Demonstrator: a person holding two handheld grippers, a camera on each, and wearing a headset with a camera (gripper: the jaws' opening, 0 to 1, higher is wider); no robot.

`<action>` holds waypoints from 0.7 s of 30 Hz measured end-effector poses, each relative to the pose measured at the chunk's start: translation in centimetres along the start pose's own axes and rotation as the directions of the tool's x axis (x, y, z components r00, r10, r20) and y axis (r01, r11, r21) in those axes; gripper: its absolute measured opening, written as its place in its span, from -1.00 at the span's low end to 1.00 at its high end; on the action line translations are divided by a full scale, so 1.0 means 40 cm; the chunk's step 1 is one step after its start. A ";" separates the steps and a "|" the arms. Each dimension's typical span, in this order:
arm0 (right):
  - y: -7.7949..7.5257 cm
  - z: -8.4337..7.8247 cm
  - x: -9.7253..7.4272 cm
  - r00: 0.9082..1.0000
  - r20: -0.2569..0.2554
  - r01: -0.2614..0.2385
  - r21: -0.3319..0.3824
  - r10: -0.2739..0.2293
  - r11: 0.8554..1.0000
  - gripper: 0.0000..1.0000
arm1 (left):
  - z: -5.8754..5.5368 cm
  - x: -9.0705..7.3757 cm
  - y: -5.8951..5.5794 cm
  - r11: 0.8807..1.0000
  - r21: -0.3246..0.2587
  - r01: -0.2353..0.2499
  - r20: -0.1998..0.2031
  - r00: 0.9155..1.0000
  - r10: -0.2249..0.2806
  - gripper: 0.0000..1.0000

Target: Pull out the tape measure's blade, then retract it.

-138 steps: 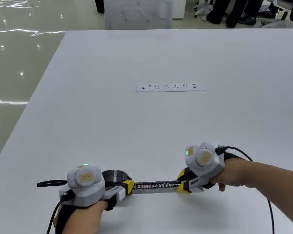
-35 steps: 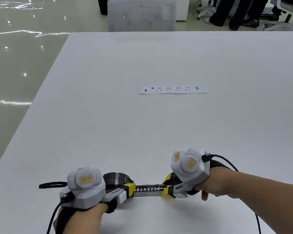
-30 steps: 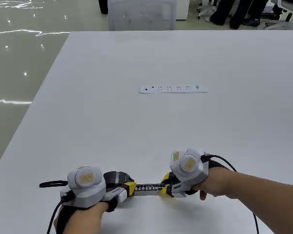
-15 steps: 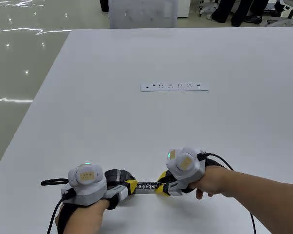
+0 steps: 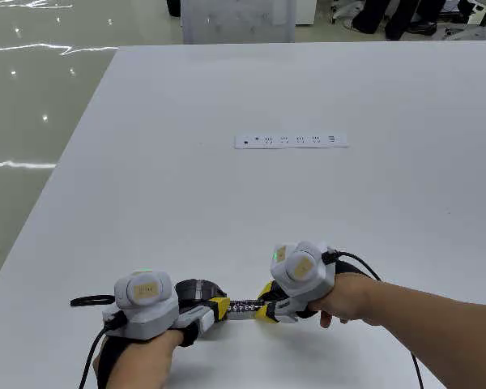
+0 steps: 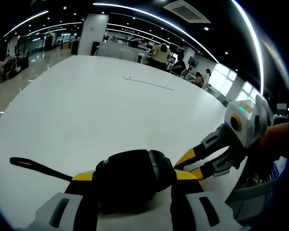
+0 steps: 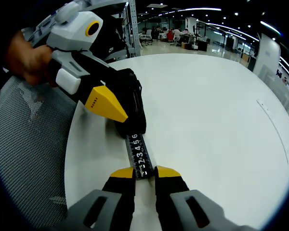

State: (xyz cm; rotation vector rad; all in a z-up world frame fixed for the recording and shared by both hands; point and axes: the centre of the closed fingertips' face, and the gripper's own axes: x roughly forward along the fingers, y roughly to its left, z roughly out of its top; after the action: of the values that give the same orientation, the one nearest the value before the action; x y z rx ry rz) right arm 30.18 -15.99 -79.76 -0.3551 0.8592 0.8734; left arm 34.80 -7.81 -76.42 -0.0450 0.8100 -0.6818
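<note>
A black tape measure case (image 5: 196, 292) (image 6: 132, 175) (image 7: 130, 103) rests on the white table near its front edge. My left gripper (image 5: 212, 309) (image 6: 135, 180) is shut on the case from the left. A short length of black blade (image 5: 244, 306) (image 7: 139, 156) with white numbers runs from the case to my right gripper (image 5: 263, 311) (image 7: 144, 172), which is shut on the blade's end. The right gripper also appears in the left gripper view (image 6: 195, 162), close to the case. A black wrist strap (image 5: 89, 301) (image 6: 36, 167) trails left from the case.
A white power strip (image 5: 291, 140) (image 6: 148, 83) lies flat at the table's middle. The table's left edge (image 5: 61, 174) drops to a glossy floor. A grey mesh chair seat (image 7: 29, 159) shows below the near table edge. Cables trail from both grippers along the person's arms.
My right gripper has moved left toward the case, holding the blade's end, and the exposed blade has grown shorter. The left gripper has kept the case in place.
</note>
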 end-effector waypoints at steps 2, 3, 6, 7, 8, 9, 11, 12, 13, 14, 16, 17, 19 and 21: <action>0.000 0.000 0.000 1.000 -0.005 -0.002 0.004 0.002 1.000 -0.73 | 0.000 0.000 0.001 1.000 -0.001 0.002 -0.001 1.000 -0.002 0.13; 0.001 0.000 0.000 1.000 -0.007 -0.002 0.003 0.002 1.000 -0.73 | 0.000 0.001 0.001 1.000 -0.002 0.002 -0.002 1.000 -0.002 0.13; 0.000 -0.001 0.000 1.000 -0.011 -0.003 0.005 0.003 1.000 -0.73 | 0.000 0.001 0.000 1.000 0.003 0.000 -0.002 1.000 0.000 0.14; -0.001 -0.001 0.001 1.000 -0.012 -0.002 0.009 0.002 1.000 -0.73 | 0.000 0.002 -0.001 1.000 0.007 -0.005 0.000 1.000 0.005 0.14; -0.002 -0.002 0.001 1.000 -0.013 -0.001 0.014 0.001 1.000 -0.73 | -0.001 0.002 -0.002 1.000 0.009 -0.008 0.003 1.000 0.008 0.15; -0.002 -0.002 0.001 1.000 -0.013 0.000 0.013 0.001 1.000 -0.73 | -0.001 0.002 -0.004 1.000 0.012 -0.015 0.005 1.000 0.014 0.16; -0.003 -0.001 0.001 1.000 -0.010 0.004 0.009 -0.004 1.000 -0.73 | 0.000 0.004 -0.005 0.999 0.011 -0.034 0.008 0.999 0.034 0.17; -0.004 -0.002 0.002 1.000 -0.008 0.006 0.017 -0.006 1.000 -0.72 | -0.001 0.005 -0.007 0.998 0.025 -0.050 0.008 0.999 0.049 0.18; -0.004 -0.002 0.003 1.000 -0.006 0.006 0.020 -0.006 1.000 -0.73 | -0.001 0.005 -0.007 0.998 0.025 -0.059 0.008 0.998 0.059 0.18; -0.003 -0.001 0.001 1.000 -0.006 0.006 0.019 -0.006 1.000 -0.73 | -0.001 0.006 -0.008 0.997 0.028 -0.067 0.007 0.998 0.067 0.18; -0.004 0.000 0.002 1.000 -0.008 0.008 0.010 -0.008 1.000 -0.73 | 0.000 0.008 -0.006 0.996 0.032 -0.089 0.006 0.996 0.089 0.19; -0.004 0.000 0.002 1.000 -0.010 0.009 0.009 -0.009 1.000 -0.73 | 0.002 0.007 -0.006 0.993 0.049 -0.106 0.007 0.994 0.106 0.19; -0.003 0.000 0.001 1.000 -0.009 0.011 0.012 -0.011 1.000 -0.73 | 0.002 0.006 -0.004 0.990 0.054 -0.128 0.013 0.992 0.127 0.21; -0.003 0.000 0.001 1.000 -0.008 0.013 0.015 -0.013 1.000 -0.73 | 0.001 0.006 -0.003 0.987 0.063 -0.146 0.013 0.989 0.145 0.22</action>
State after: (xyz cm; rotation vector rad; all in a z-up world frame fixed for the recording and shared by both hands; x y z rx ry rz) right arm 30.28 -16.04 -79.83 -0.3506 0.8691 0.8537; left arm 34.87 -8.05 -76.53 0.0685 0.7748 -0.5687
